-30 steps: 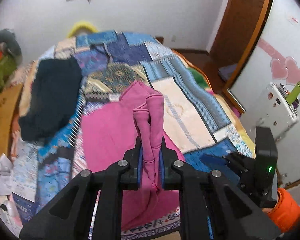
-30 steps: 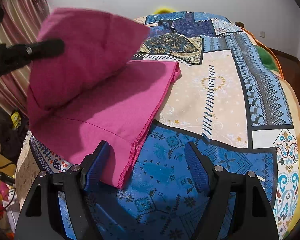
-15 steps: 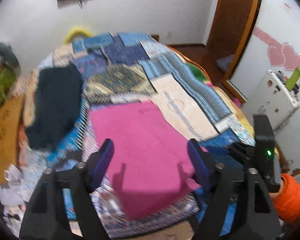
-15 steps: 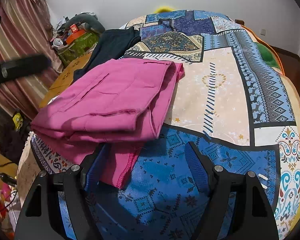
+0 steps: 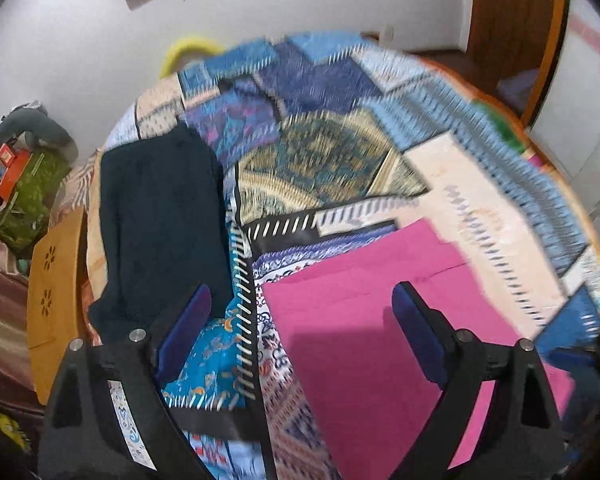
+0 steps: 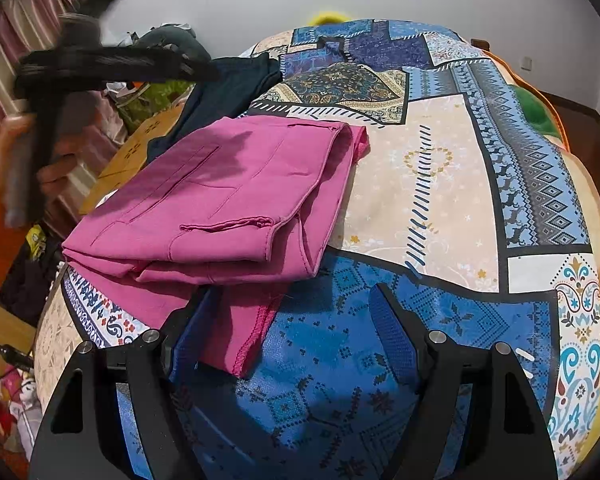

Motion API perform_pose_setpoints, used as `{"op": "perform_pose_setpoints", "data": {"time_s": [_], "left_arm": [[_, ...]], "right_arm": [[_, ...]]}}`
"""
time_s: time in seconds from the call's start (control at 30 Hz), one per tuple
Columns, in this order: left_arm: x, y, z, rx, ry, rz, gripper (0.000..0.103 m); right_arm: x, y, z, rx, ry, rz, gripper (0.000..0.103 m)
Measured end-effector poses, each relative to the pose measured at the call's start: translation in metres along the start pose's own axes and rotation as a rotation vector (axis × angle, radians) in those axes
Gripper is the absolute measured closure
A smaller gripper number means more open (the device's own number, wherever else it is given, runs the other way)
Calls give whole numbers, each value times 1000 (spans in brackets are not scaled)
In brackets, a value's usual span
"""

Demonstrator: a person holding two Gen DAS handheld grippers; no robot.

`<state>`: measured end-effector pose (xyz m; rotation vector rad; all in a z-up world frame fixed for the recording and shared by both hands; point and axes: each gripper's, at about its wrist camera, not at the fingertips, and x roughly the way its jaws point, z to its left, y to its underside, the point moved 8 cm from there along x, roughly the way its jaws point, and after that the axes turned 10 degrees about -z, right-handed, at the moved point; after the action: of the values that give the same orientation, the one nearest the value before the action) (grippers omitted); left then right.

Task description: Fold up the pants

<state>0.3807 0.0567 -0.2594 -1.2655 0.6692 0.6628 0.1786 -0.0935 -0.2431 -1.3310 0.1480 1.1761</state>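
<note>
One pair of pink pants (image 6: pixel 220 200) is the whole story, lying doubled over on the bed (image 6: pixel 440 184) with the layers stacked fairly square. A hem flap sticks out from under the stack and lies right between the fingers of the right claw (image 6: pixel 296 328), closer to the inner finger. That claw is spread wide and holds nothing; my guess is it's parked low at the near edge so it can tuck or pick up that loose end.

From the left claw (image 5: pixel 300 332), the pants (image 5: pixel 380 340) sit ahead and toward its right finger, flat on the quilt. It's released too, fingers wide apart and clear above the cloth with nothing between them. Its view is smeared, and in the right view it shows as a blur (image 6: pixel 100 64) up high off to that claw's left, so it looks mid-swing. Can't tell where it's headed.

Ahead of the left claw toward its left finger lies a dark garment (image 5: pixel 160 232), apart from the pink one with a strip of quilt between.

Fold looks mostly done, just that stray flap needs sorting.
</note>
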Motion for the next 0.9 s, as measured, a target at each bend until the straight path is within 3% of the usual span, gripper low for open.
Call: {"op": "perform_pose_setpoints", "data": {"time_s": [0.17, 0.23, 0.47, 0.6, 0.9], "left_arm": [[50, 30, -3, 103, -33, 135, 9], [51, 37, -5, 137, -34, 125, 8], [14, 58, 1, 152, -37, 87, 8], [-12, 76, 10, 109, -54, 83, 8], [-76, 112, -6, 30, -43, 29, 8]], "right_arm": [[-1, 0, -2, 3, 0, 2, 29], [-2, 0, -6, 8, 5, 6, 29], [-12, -3, -31, 32, 61, 5, 29], [-25, -6, -40, 54, 83, -15, 29], [-56, -25, -26, 31, 88, -102, 29]]}}
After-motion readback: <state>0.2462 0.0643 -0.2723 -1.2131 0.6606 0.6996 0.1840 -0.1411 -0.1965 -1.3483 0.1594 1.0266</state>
